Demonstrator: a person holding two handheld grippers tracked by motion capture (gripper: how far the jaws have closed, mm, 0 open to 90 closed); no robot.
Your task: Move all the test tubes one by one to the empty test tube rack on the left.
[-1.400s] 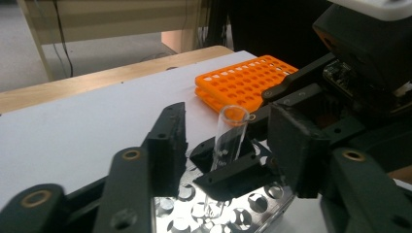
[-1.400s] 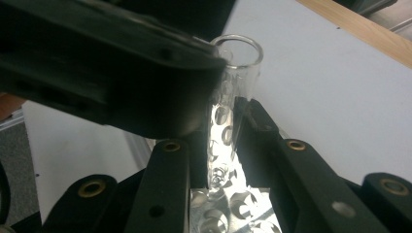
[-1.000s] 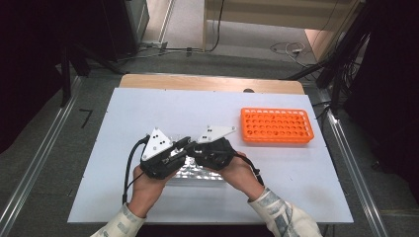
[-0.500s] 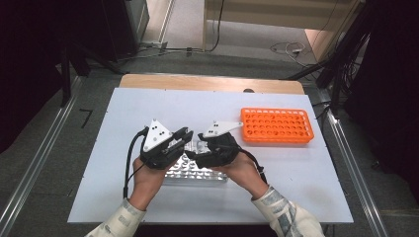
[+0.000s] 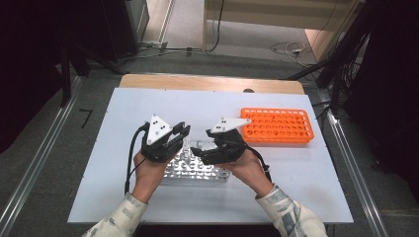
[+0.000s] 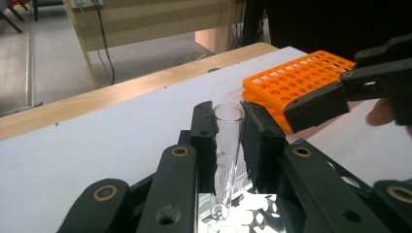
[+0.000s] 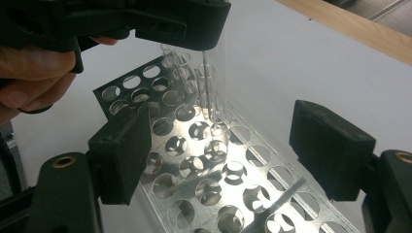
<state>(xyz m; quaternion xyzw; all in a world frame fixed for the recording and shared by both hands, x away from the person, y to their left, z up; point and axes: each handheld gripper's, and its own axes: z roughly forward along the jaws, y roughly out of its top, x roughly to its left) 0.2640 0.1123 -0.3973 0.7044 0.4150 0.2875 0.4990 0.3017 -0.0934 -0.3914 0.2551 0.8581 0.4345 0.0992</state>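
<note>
Left gripper (image 6: 228, 141), jaws clamped on 1 clear glass test tube (image 6: 226, 145), should lift straight clear of the shiny perforated metal rack (image 7: 214, 179); right gripper (image 7: 238, 160) waits, jaws apart

A white tabletop (image 5: 148, 106) has a strip of bare wood (image 5: 207, 82) along its far edge. Metal rails run along the grey floor (image 5: 79, 143) on the left (image 5: 34, 163) and the right (image 5: 353, 173). Beyond the table, a black cable (image 5: 217, 29) trails across the floor, with a dark cabinet (image 5: 113, 24) at far left.
</note>
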